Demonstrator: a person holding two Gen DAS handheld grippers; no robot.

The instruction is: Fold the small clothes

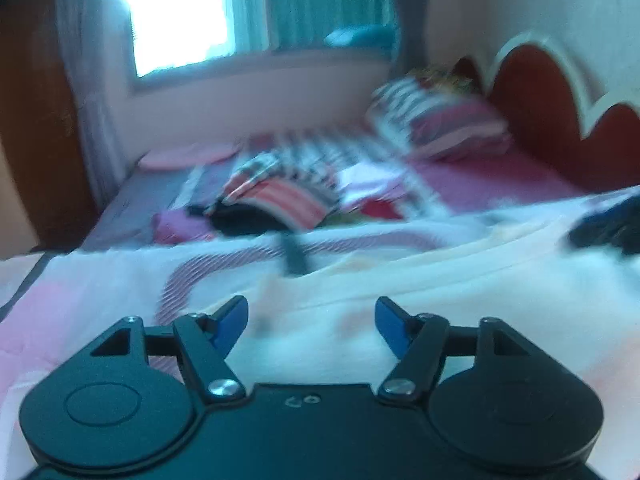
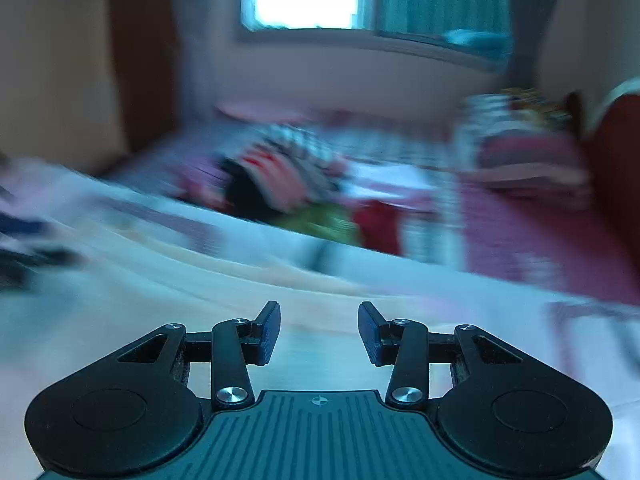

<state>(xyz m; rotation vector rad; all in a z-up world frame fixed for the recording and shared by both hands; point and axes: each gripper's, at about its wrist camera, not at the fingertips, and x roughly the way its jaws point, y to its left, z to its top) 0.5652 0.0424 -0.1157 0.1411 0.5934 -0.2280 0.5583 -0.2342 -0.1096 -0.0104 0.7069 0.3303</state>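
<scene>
The pale garment [image 1: 400,280], cream and white and much blurred, lies spread flat across the near part of the bed [image 1: 500,188], directly under and ahead of both grippers; in the right wrist view the same pale cloth [image 2: 200,280] fills the foreground. The left gripper [image 1: 311,326] hangs just above this garment with its jaws wide apart and nothing between them, its blue fingertips [image 1: 230,322] clear of the fabric as far as the blur lets one judge. The right gripper [image 2: 319,332] is likewise over the garment, jaws parted and empty. Beyond the garment's far edge sits a heap of small clothes [image 1: 276,200], striped red and white with black and purple pieces among them; the right wrist view shows the same heap [image 2: 280,184] with green and red items on its near side. A dark strap-like thing [image 1: 294,256] lies at the garment's far edge, too smeared to identify. Beyond the heap and to its right, a striped pillow [image 1: 436,124] rests against the red headboard [image 1: 560,120]. On the wall behind the heap is a bright window [image 1: 180,12] with a teal curtain [image 1: 328,0] beside it.
</scene>
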